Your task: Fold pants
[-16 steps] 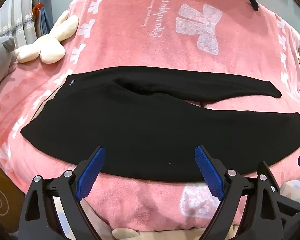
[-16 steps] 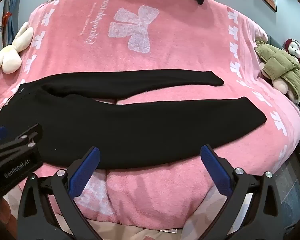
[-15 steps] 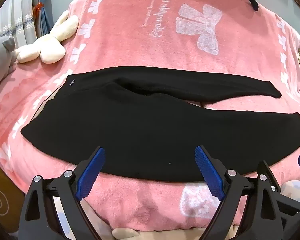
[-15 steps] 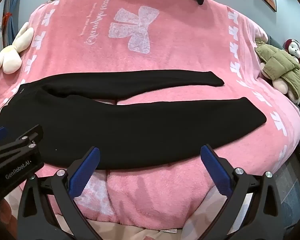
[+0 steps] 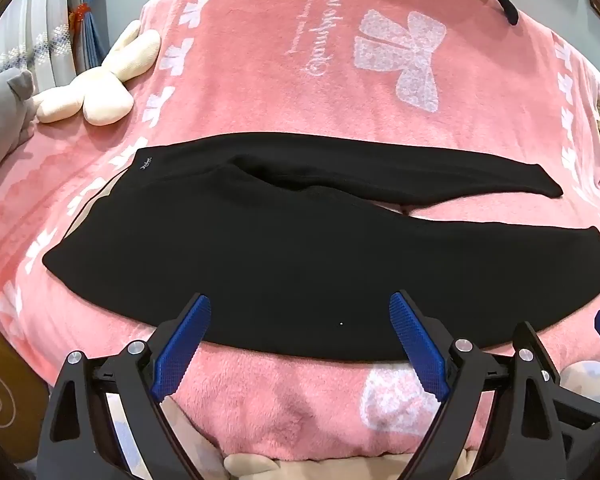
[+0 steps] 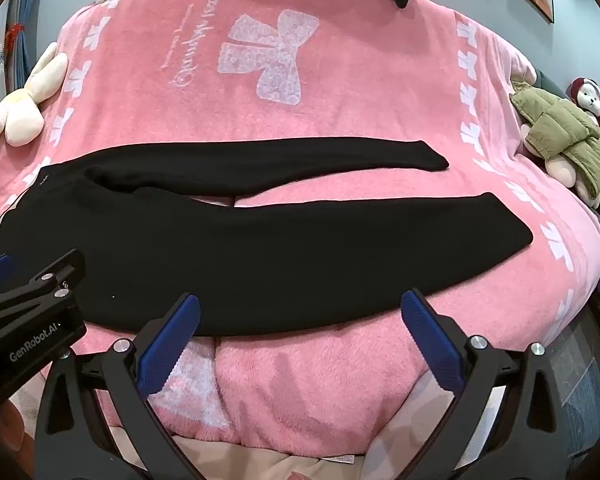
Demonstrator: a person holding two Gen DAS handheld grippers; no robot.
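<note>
At the near edge of a bed, the left gripper [image 5: 300, 344] is hovering with its blue-padded fingers [image 5: 182, 346] spread wide and nothing between them, the tips sitting over the near hem of a pair of black pants [image 5: 300, 248] without pressing on the cloth. Beside it, toward 3 o'clock, the right gripper [image 6: 300, 340] is likewise gaping as wide as it goes, its blue fingers [image 6: 432, 344] holding nothing and poised just above the pants' lower edge.

The pants are lying flat and unfolded across a pink blanket [image 5: 300, 60], waistband toward 9 o'clock and both legs stretching toward 3 o'clock, the far leg splitting off from the near one around the middle. A white bow print [image 5: 404, 60] is showing on the blanket toward 12 o'clock. A cream plush toy [image 5: 100, 88] is resting at about 10 o'clock in the left view, and a plush in an olive jacket [image 6: 564, 140] is sitting at the bed's edge near 3 o'clock in the right view.

Compared with half a second earlier, nothing is visibly changing: both grippers are staying open in the same spots, and the pants are lying just as they were.
</note>
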